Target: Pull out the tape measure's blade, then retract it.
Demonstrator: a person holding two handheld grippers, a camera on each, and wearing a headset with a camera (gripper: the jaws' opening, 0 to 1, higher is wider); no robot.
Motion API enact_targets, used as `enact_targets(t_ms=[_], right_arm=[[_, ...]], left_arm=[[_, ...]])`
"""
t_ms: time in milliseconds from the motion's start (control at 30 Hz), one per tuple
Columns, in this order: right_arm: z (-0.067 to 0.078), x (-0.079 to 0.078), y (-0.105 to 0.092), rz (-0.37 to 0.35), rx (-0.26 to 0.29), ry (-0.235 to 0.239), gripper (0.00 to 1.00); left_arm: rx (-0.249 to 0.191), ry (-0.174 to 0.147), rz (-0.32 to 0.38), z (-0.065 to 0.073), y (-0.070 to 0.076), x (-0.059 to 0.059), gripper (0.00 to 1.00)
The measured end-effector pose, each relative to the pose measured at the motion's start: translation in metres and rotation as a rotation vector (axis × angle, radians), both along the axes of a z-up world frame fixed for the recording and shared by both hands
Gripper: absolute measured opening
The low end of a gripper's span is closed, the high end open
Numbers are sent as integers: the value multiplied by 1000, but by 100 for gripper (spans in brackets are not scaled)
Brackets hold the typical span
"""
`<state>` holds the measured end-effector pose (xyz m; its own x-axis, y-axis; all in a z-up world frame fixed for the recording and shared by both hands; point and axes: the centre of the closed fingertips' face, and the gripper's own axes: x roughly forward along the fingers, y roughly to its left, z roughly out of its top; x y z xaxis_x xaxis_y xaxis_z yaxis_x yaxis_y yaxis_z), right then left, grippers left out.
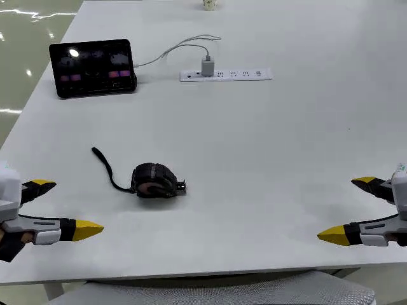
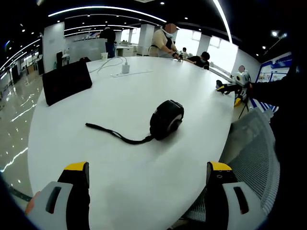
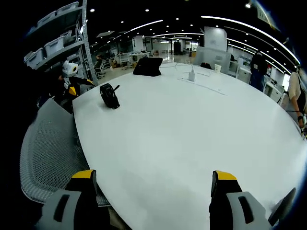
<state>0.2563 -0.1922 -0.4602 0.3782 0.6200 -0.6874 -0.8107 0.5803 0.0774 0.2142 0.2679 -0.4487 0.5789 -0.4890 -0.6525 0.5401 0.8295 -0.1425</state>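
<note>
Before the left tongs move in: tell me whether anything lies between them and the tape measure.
Nothing visible does. Only bare table separates the left tongs from the tape measure; its black strap trails aside, and the tablet sits well beyond it.

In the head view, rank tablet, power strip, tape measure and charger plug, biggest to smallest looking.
1. tablet
2. power strip and tape measure: unsure, strip longer, tape measure bulkier and nearer
3. charger plug
</note>
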Motion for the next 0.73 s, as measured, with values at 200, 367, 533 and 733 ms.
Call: enact_targets(t_ms=[200, 367, 533, 733], right_arm=[[1, 2, -6, -13, -4, -11, 99], [0, -2, -5, -9, -5, -5, 99], [0, -2, -4, -9, 1, -3, 99], [0, -2, -5, -8, 1, -1, 99]], left_arm=[[-15, 11, 0, 3, 0, -2, 99], [-19, 7, 7, 5, 1, -2, 99], [-16, 9, 12, 6, 4, -3, 99], [-15, 10, 14, 5, 5, -3, 99]])
